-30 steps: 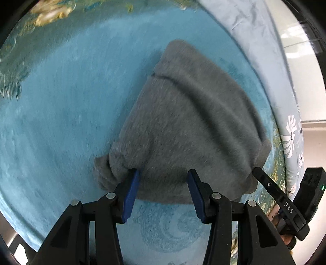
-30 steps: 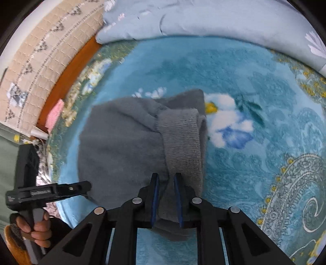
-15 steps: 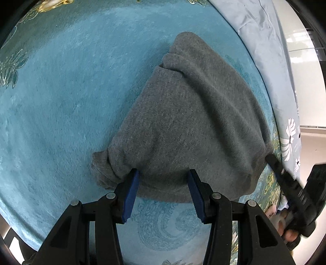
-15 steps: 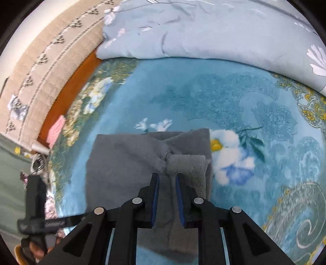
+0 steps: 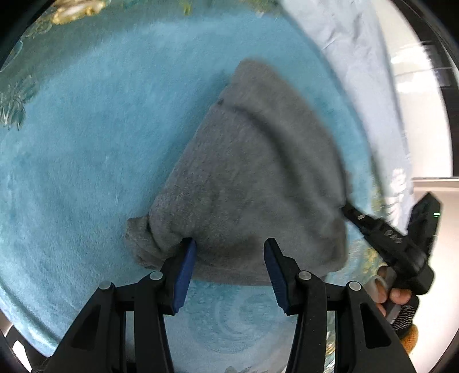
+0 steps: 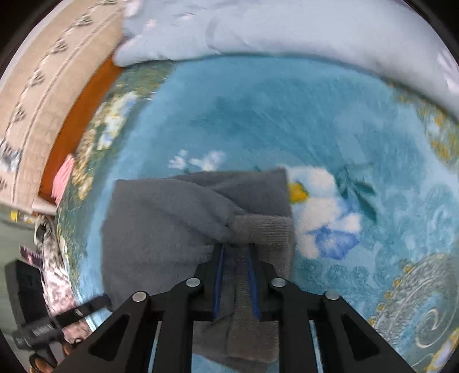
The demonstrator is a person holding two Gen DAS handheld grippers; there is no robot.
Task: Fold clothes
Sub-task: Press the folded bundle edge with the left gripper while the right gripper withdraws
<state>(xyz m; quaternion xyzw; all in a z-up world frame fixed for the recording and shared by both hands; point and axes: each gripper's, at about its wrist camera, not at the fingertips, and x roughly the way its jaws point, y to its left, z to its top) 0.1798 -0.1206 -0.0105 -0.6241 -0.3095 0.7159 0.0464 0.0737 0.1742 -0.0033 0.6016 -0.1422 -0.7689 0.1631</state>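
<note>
The right gripper (image 6: 235, 254) is clamping its jaws on the ribbed cuff (image 6: 262, 232) of a grey sweater (image 6: 160, 229), with the knit bunching up just ahead of the blue pads and a strip of it running back between them. The left gripper (image 5: 229, 248) is holding its jaws spread wide, with nothing between them; its pads are hovering at the near edge of the sweater (image 5: 252, 183), and whether they are touching the cloth cannot be told.

The sweater is lying folded into a rough block on a blue blanket (image 6: 287, 120) that is covering the bed. In the left wrist view a rolled bit of sleeve (image 5: 137, 241) is sticking out at the sweater's near left corner, and the right gripper is reaching in from the right to the sweater's far corner, with a hand (image 5: 393, 295) gripping its handle. Next to the cuff, a white and blue flower (image 6: 324, 212) is showing in the blanket's pattern. A pale blue quilt (image 6: 287, 25) is lying along the far edge of the bed, and an orange wooden bed frame (image 6: 77, 114) is running along the left side.
</note>
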